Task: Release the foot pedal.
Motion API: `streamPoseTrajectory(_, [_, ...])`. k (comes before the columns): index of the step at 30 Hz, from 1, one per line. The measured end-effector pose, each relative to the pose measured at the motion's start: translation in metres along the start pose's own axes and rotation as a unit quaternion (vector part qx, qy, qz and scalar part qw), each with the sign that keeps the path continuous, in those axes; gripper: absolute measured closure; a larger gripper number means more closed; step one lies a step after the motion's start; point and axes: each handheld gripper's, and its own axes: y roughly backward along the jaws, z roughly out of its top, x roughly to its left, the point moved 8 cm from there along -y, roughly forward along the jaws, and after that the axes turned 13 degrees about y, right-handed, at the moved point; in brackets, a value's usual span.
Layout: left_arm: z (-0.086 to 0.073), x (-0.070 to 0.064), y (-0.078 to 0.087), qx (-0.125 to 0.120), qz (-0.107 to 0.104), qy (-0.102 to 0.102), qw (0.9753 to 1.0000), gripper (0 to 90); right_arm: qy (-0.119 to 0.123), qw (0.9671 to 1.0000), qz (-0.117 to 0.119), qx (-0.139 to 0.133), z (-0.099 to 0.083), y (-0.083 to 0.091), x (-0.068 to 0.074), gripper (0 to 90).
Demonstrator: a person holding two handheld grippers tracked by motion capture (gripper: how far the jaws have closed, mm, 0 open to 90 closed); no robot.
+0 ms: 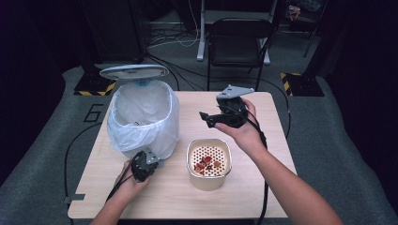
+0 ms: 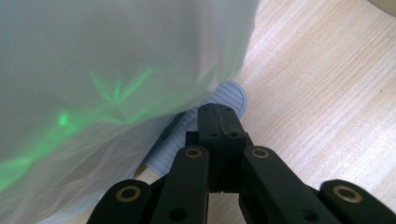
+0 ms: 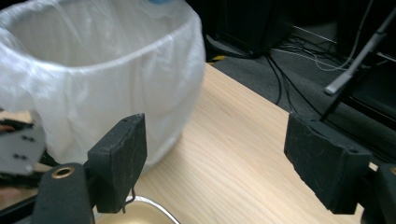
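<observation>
Bin [image 1: 143, 115] with white liner sits at 10 o'clock on the table [image 1: 263, 187], lid [image 1: 133, 71] flipped up behind it at 12 o'clock of the rim. Left gripper [image 1: 149, 161] is low on the table at the bin's 5 o'clock, right against the liner; in the left gripper view its jaws are pressed together, nothing between the pads, tips [image 2: 215, 112] over a ribbed grey pedal [image 2: 224, 95] poking out from under the liner [image 2: 116, 70]. Can't tell if the tips touch the pedal or sit just above it. Right gripper [image 1: 206, 118] is held up over table centre, at 3 o'clock of the bin, pointing toward it; jaws wide apart and empty in the right gripper view, bin [image 3: 98, 70] framed between the pads at 11 o'clock, bare wood under them. Cream bowl [image 1: 209, 164] with a perforated insert sits at 6 o'clock of the right gripper, just beside the left one at its 3 o'clock; red scraps [image 1: 206, 164] lie on the insert. Bowl rim [image 3: 140, 205] shows at the bottom edge of the right gripper view.
</observation>
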Motion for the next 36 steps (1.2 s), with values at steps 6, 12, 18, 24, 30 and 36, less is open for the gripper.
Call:
streamPoseTrajectory(6, [0.001, 0.000, 0.000, 0.002, -0.001, 0.010, 0.9999, 90.0, 0.003, 0.9995, -0.027, 0.017, -0.032, 0.017, -0.016, 22.1])
streamPoseTrajectory(12, [0.002, 0.006, 0.006, 0.002, -0.038, 0.045, 0.9982, 77.2, 0.012, 0.9980, -0.046, 0.042, -0.064, 0.025, -0.023, 22.0])
streamPoseTrajectory(18, [0.008, -0.002, 0.022, 0.000, -0.046, 0.034, 0.9984, 59.1, 0.004, 0.9970, -0.057, 0.051, -0.086, 0.027, -0.029, 22.0])
streamPoseTrajectory(24, [0.007, -0.018, 0.038, 0.002, -0.080, 0.030, 0.9964, 52.4, -0.009, 0.9962, -0.066, 0.057, -0.106, 0.030, -0.030, 22.1])
streamPoseTrajectory(30, [0.002, -0.017, 0.051, -0.013, -0.099, 0.027, 0.9946, 48.3, -0.028, 0.9950, -0.076, 0.059, -0.126, 0.038, -0.034, 22.4])
streamPoseTrajectory(36, [-0.009, -0.006, 0.058, -0.015, -0.093, 0.044, 0.9946, 46.4, -0.053, 0.9933, -0.082, 0.063, -0.152, 0.046, -0.035, 22.9])
